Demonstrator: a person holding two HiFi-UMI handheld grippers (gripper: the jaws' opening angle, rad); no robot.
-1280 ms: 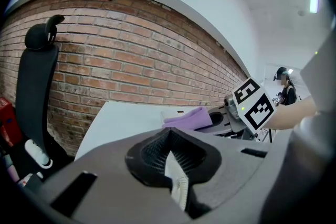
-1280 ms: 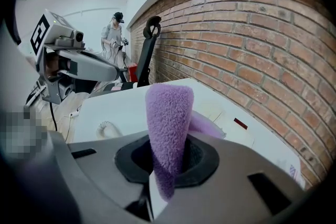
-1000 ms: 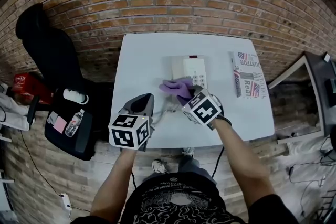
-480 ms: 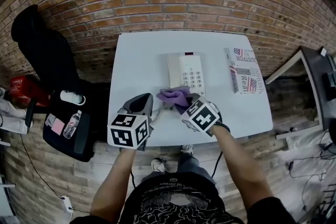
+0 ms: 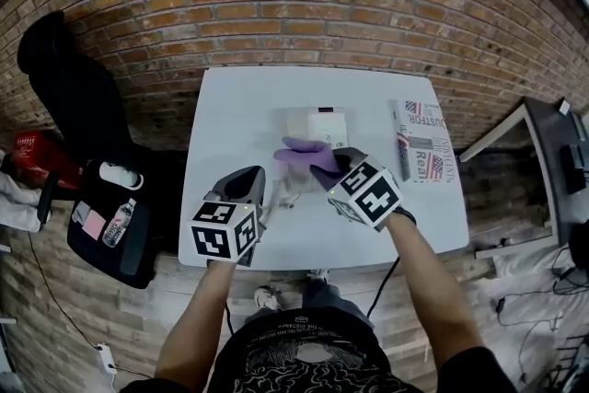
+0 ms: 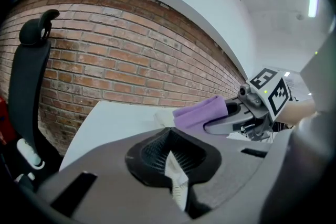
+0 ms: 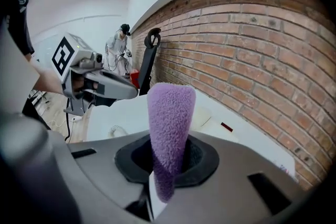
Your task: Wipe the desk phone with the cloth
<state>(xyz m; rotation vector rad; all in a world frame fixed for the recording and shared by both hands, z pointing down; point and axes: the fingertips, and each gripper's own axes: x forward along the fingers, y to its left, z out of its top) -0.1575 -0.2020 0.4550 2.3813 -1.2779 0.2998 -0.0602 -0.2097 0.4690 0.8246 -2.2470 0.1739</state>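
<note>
1. Right gripper (image 7: 157, 186) is clamped on the purple cloth (image 7: 169, 123); a folded wad is seen sticking out past the jaws.
2. Left gripper (image 6: 176, 178) is pressed together with nothing between the jaws. It is held over the near-left part of the table (image 5: 230, 115), beside the right one and clear of the phone.
3. Desk phone (image 5: 316, 124) is located mid-table, toward the brick wall. Its coiled cord (image 7: 118, 131) is laid on the near side.
4. In the head view the cloth is positioned over the phone's near edge. Contact cannot be confirmed from any view; from the left gripper view the cloth looks slightly lifted above the casing.
5. Step judged: wiping stage, with the cloth in hand and brought to the phone's near end. Most of the top face is probably not yet covered.
6. Next move: the cloth should be lowered flat onto the top face and dragged toward the wall side.
7. Light pressure is called for, since the phone is unrestrained and could be pushed along the table.
8. The body could be braced with the left gripper, and the cord should be kept clear of the stroke.
9. A printed paper (image 5: 419, 143) lies right of the phone, out of the wipe path.
</note>
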